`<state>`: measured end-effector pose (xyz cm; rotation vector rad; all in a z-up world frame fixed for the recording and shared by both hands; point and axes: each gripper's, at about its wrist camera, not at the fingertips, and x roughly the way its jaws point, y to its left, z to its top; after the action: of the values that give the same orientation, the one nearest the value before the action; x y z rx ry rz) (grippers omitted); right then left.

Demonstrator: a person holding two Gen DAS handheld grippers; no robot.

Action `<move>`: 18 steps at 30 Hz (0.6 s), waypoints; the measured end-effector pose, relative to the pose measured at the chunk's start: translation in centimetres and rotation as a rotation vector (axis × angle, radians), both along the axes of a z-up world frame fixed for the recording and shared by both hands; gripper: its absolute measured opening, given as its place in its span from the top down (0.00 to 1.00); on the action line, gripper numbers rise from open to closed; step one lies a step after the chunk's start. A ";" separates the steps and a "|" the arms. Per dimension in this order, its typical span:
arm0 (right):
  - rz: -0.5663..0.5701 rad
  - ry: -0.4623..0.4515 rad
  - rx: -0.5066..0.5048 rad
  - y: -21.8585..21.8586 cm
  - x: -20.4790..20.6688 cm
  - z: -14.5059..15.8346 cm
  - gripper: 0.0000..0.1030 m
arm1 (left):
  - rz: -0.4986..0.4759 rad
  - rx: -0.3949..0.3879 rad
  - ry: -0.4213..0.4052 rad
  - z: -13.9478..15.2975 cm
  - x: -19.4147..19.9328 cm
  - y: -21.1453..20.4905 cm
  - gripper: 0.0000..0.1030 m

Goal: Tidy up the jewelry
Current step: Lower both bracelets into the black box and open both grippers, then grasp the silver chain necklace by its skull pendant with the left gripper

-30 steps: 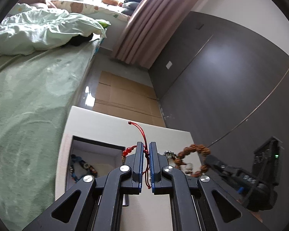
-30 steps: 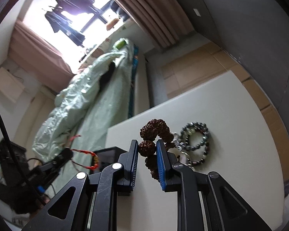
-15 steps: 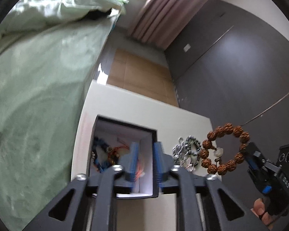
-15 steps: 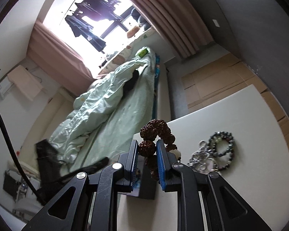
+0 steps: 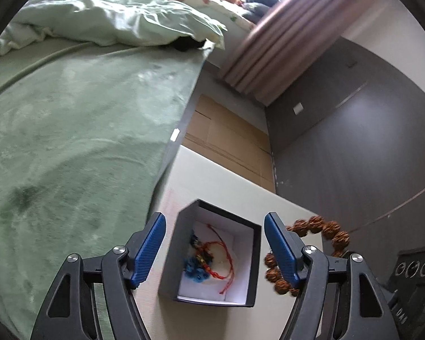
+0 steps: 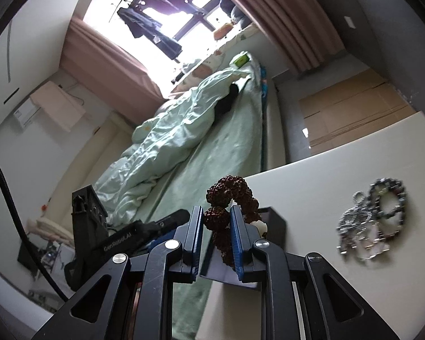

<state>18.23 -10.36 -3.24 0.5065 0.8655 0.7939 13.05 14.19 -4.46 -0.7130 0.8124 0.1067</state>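
A black box with a white lining [image 5: 256, 257] stands on the white table [image 5: 221, 184]. Inside lie a red string bracelet [image 5: 222, 250] and a blue bead bracelet [image 5: 195, 272]. My left gripper [image 5: 214, 233] is wide open and empty, hovering over the box. My right gripper [image 6: 216, 222] is shut on a brown seed-bead bracelet [image 6: 229, 191], held in the air beside the box [image 6: 274, 222]. The bracelet also shows in the left wrist view [image 5: 320, 226]. A dark bead bracelet [image 6: 386, 198] and a silver chain [image 6: 354, 226] lie on the table [image 6: 311, 187] to the right.
A bed with a green sheet [image 5: 70, 141] and a rumpled duvet [image 5: 107, 17] runs along the table's left side. A dark wardrobe wall [image 5: 354, 147] stands on the right. Cardboard [image 5: 226, 138] covers the floor beyond the table.
My left gripper has let go of the red string bracelet, which now lies in the box, and has opened wide. My right gripper has carried the brown bracelet up and towards the box.
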 end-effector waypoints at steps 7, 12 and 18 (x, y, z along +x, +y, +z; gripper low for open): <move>0.069 0.034 0.044 3.6 0.3 -1.5 0.81 | 0.063 -0.028 -0.019 0.1 -1.0 1.7 0.29; 0.060 0.116 -0.059 5.6 1.6 -4.0 0.64 | 0.053 -0.036 -0.018 0.0 -0.8 1.6 0.29; 0.011 0.124 -0.087 3.2 2.0 -3.8 0.44 | 0.012 -0.016 -0.022 0.4 -0.3 0.3 0.29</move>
<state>20.23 -7.16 -7.07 0.4779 1.0138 0.7374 12.70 14.44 -4.08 -0.7329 0.7887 0.1033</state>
